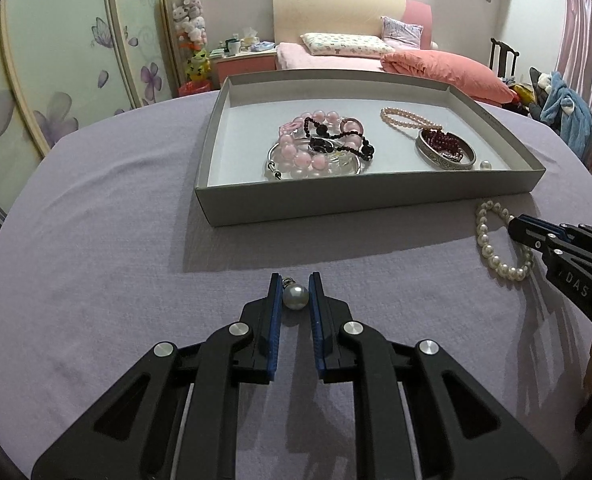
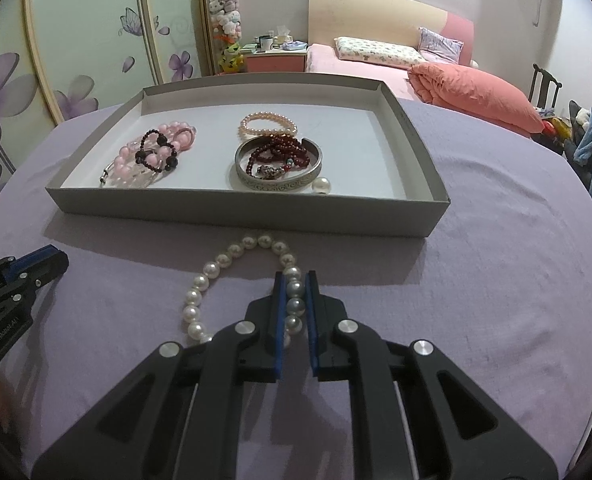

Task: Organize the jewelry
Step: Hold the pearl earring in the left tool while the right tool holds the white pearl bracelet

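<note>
While most pieces are already lying in the grey tray (image 2: pixel 232 216), the left gripper (image 1: pixel 295 284) is clenching a pearl pendant (image 1: pixel 295 297) and the right gripper (image 2: pixel 296 282) is grasping the pearl bracelet (image 2: pixel 232 258), both remaining on the purple cloth (image 1: pixel 96 264).

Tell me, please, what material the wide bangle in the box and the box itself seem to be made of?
The wide bangle looks like silver-coloured metal: a dull grey sheen and a scroll pattern on its outer wall. The box looks like matte grey cardboard: thin straight walls, folded corners, no shine. Neither is certain by sight alone.
</note>
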Demonstrator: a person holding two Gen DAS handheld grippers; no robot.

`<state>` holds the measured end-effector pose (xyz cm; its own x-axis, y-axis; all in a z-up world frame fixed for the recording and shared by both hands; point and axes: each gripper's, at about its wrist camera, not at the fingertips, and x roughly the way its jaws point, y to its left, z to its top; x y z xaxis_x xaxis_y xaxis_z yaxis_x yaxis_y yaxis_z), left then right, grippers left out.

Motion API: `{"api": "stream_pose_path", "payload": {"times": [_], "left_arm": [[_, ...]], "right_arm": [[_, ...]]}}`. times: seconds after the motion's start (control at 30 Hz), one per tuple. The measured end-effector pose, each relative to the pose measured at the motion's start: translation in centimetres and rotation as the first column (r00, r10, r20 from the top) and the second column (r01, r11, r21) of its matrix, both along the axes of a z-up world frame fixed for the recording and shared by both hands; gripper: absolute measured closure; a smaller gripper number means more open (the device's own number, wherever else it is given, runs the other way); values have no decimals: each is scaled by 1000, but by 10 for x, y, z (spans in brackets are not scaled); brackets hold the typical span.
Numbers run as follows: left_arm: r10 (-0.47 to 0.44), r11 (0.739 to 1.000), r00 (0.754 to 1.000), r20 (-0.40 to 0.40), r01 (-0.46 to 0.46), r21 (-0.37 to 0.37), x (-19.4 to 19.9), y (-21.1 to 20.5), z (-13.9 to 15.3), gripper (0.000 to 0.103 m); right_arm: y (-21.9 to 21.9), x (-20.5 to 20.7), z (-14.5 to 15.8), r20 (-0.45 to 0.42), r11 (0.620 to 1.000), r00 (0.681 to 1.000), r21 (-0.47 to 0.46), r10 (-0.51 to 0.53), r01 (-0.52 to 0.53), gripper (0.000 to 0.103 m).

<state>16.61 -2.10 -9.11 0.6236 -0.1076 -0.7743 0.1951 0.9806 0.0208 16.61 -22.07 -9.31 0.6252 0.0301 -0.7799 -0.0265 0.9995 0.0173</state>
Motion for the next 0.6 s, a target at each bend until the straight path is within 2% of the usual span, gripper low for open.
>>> {"api": "stream_pose_path", "payload": {"times": [0.6], "left_arm": [[1, 1000, 1000, -1, -1, -5, 0, 1, -1, 88]], "right_arm": [[-1, 0, -1, 0, 1000, 1000, 8, 0, 0, 92]]}}
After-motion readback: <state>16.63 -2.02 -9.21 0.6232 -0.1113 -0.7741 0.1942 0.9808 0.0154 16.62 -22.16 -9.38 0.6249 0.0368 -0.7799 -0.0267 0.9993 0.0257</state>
